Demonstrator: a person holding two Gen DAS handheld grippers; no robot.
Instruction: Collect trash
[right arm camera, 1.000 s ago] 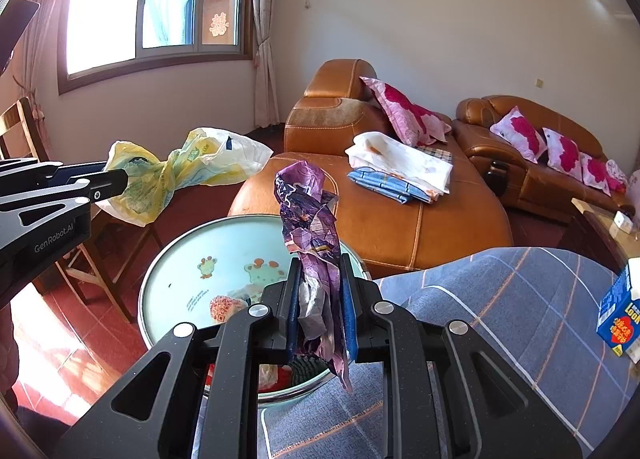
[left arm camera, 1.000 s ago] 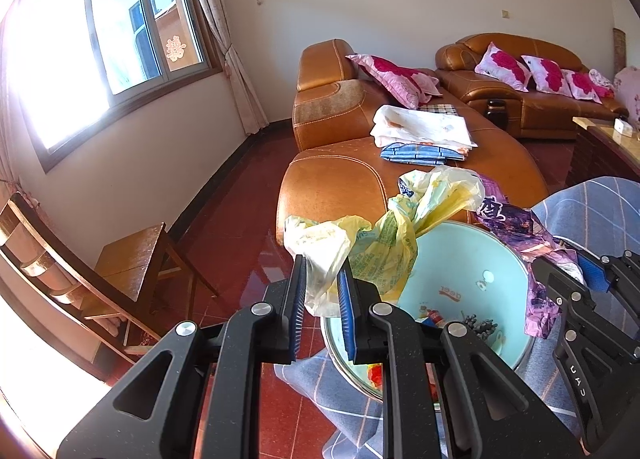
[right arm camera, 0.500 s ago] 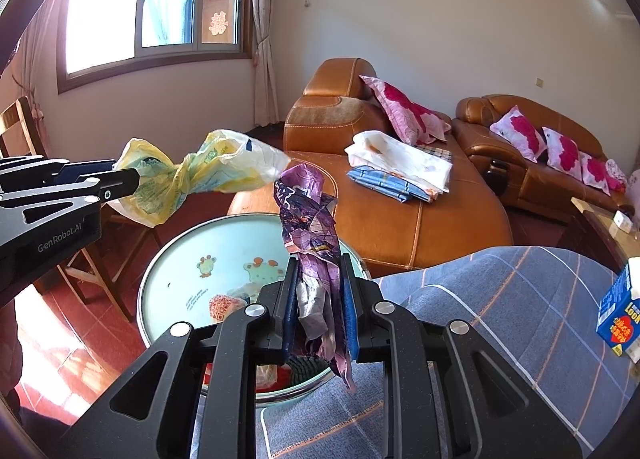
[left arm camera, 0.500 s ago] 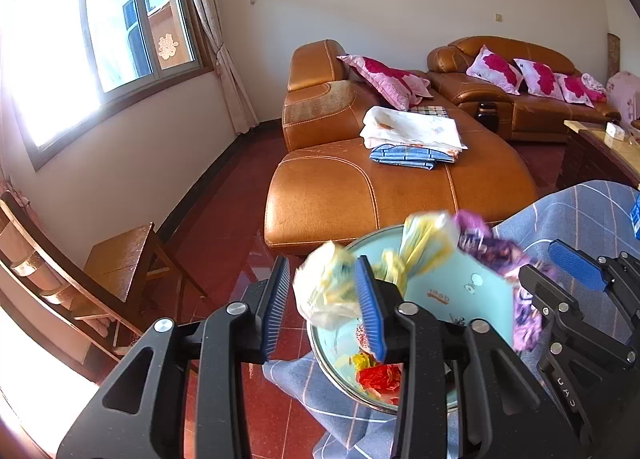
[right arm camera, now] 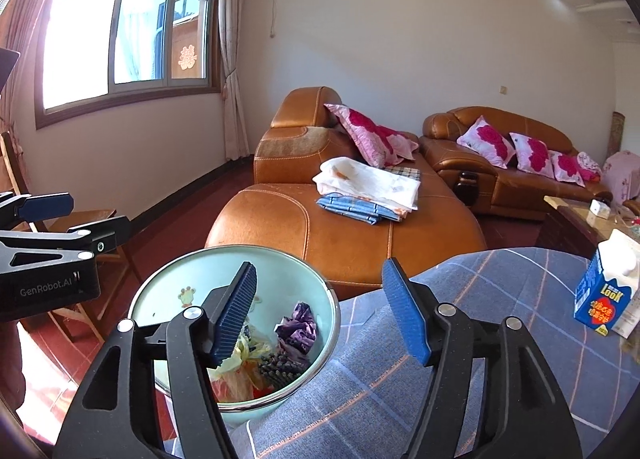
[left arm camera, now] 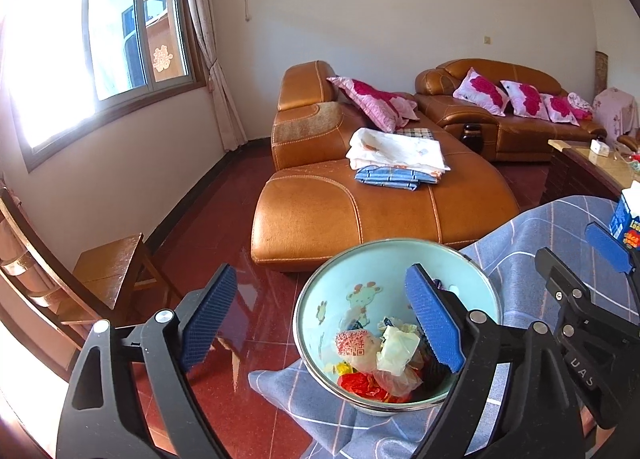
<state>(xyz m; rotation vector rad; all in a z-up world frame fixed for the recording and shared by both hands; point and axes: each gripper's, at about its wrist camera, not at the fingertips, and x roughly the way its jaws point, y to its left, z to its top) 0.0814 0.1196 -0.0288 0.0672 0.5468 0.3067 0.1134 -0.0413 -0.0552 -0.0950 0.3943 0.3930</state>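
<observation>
Both claws wide, empty – purple wrapper (right arm camera: 298, 325) crumpled in bin (right arm camera: 328, 299), no clear axis.

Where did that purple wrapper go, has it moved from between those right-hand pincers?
Yes. The purple wrapper has dropped from the right gripper, now open, into the pale blue bin, beside the yellow bag.

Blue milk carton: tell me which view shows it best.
Right wrist view: the blue milk carton stands whole on the checked cloth, label readable. The left wrist view catches only a sliver at its right edge.
</observation>
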